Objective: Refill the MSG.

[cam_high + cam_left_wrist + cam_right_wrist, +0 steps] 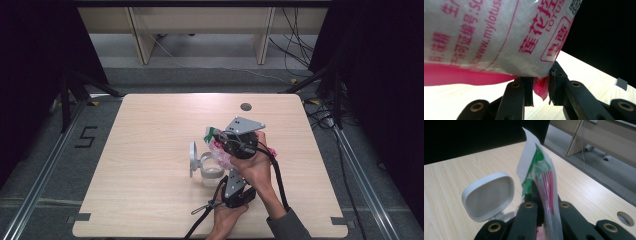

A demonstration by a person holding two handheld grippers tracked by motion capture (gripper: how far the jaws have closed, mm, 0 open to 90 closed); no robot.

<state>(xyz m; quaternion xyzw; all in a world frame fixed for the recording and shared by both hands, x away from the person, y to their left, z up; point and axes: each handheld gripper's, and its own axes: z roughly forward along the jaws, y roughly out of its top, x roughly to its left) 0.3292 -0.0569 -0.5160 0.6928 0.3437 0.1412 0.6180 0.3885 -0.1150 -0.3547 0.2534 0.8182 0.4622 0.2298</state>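
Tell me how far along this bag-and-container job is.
Done: the white container stands with its lid flipped open, and both grippers grip the bag. In hand: the left gripper pinches the pink-printed bag at its lower edge, and the right gripper clamps its green-and-white top end, holding it just right of the container. Left, probably: emptying the bag into it; nothing visibly pours yet.

Both forearms enter from the near edge, right of centre. Left gripper (227, 175) sits near, aimed up and away, jaws pinched on the bag's (499, 37) corner. Right gripper (220, 142) farther off, hand wrapped round it, jaws clamped on the bag's top.
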